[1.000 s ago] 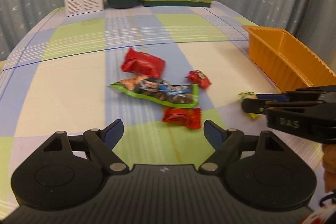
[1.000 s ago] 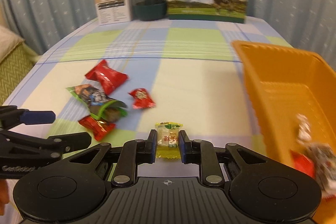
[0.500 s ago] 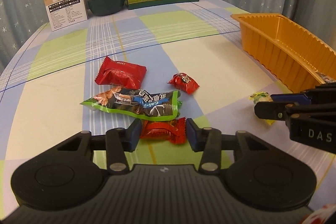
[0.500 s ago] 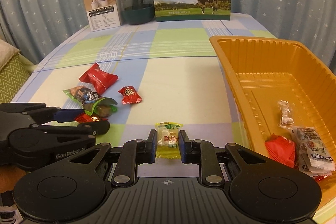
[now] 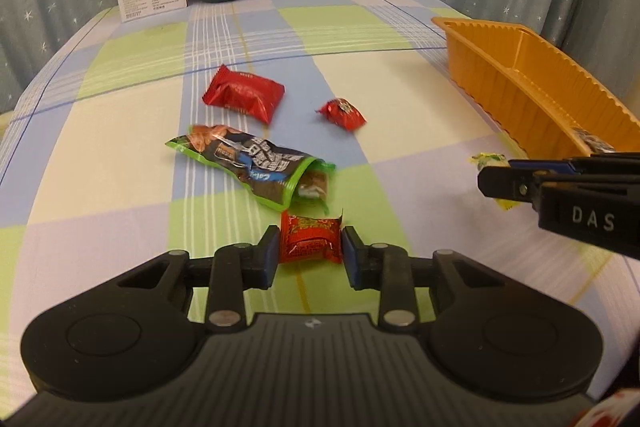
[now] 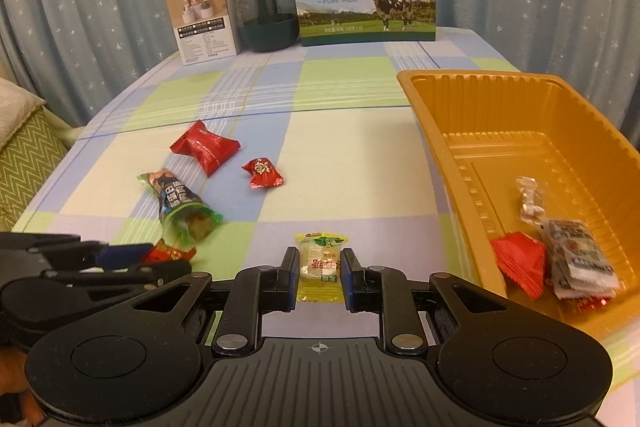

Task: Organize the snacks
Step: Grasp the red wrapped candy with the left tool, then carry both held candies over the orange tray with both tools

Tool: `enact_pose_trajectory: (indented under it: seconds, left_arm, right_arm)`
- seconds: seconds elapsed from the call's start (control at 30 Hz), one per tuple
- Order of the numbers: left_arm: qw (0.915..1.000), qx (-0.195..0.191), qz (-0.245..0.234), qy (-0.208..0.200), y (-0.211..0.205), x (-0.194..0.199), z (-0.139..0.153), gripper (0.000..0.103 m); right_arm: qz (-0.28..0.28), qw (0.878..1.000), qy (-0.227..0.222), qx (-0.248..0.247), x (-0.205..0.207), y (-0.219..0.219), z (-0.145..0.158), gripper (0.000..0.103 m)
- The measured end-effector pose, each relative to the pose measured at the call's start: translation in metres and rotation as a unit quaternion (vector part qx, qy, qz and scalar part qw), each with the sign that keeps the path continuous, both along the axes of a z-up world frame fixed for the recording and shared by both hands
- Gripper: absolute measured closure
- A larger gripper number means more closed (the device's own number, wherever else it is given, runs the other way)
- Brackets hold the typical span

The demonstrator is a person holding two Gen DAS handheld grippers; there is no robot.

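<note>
**Operator:** Jaws on the left gripper [image 5: 310, 255] had just been closing, and in the left wrist view they ended up pressed on both ends of the small red snack [image 5: 310, 238], low in the centre of the frame. A second before, those pads stood wide apart with that snack lying loose ahead of them.

**Observer:** And the right one?

**Operator:** I saw no change in its grip. The right gripper [image 6: 320, 277] was nearly shut on the yellow candy [image 6: 321, 263], bottom centre of the right wrist view, same as a second before.

**Observer:** Where did that leave the tray?

**Operator:** The orange tray [image 6: 442, 163] sat along the right side of both views. It already held a few packets in its lower right corner; I could make out a red one and a pale one, the rest too jumbled to name. Compared with a second earlier, more of the tray's floor showed in the right wrist view.

**Observer:** What was left on the cloth?

**Operator:** Three things, mid-left of the frame: the big red packet [image 5: 243, 93], the little red candy [image 5: 341, 112], and the green-edged packet [image 5: 248, 163] just beyond the snack I had gripped.

**Observer:** So what did the new grip mean?

**Operator:** I judged both hands loaded, so two pieces could go to the tray next, leaving three to collect.
</note>
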State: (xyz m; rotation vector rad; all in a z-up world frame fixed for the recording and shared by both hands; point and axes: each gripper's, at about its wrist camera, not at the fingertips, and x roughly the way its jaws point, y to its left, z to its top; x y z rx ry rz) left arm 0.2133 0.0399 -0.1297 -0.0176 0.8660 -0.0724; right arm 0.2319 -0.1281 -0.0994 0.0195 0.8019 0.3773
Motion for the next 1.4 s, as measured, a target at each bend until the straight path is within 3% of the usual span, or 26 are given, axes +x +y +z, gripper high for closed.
enact_pose_trajectory:
  seconds: [0.7,1.4]
  left_arm:
    - [0.9981,-0.014,-0.036,-0.048,-0.043,-0.053,0.071,0.074]
    - [0.9936,-0.029,-0.086,-0.067,-0.095,-0.059,0.097,0.074]
  right_arm:
    - [-0.044,0.998,-0.043,0.01,-0.061,-0.045,0.065,0.081]
    - [-0.113,0.992,-0.063,0.002,-0.088,-0.114,0.091,0.081]
